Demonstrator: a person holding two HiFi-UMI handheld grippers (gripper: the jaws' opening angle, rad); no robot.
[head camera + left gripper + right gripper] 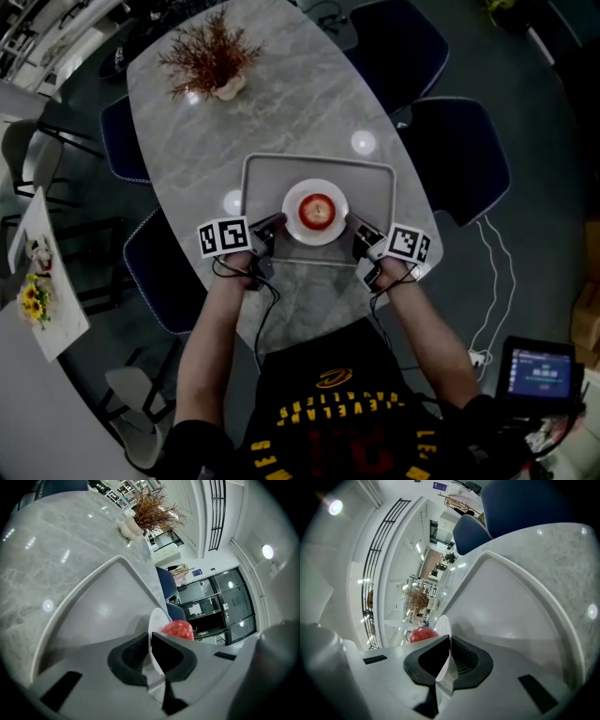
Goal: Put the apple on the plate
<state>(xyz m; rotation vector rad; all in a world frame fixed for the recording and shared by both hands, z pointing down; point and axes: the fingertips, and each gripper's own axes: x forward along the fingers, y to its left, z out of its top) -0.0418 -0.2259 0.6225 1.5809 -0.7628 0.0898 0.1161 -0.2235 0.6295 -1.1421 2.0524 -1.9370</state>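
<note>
- Head view: the apple [318,210] sits in the middle of the plate [292,228], stem dimple up. The plate lies in a grey tray [263,178] on the marble tabletop [281,103], with the left gripper [277,223] and right gripper [352,225] on either side of it. The yellow lettering on the shirt is unreadable. A dried plant [211,56] stands well apart.
- Left gripper view: the fingers [129,656] are clamped on the plate's rim, with the apple just beyond.
- Right gripper view: the fingers [466,660] grip the opposite rim.

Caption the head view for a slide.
Left tool and right tool grip the round white plate carrying the red apple, over a grey rectangular tray.
</note>
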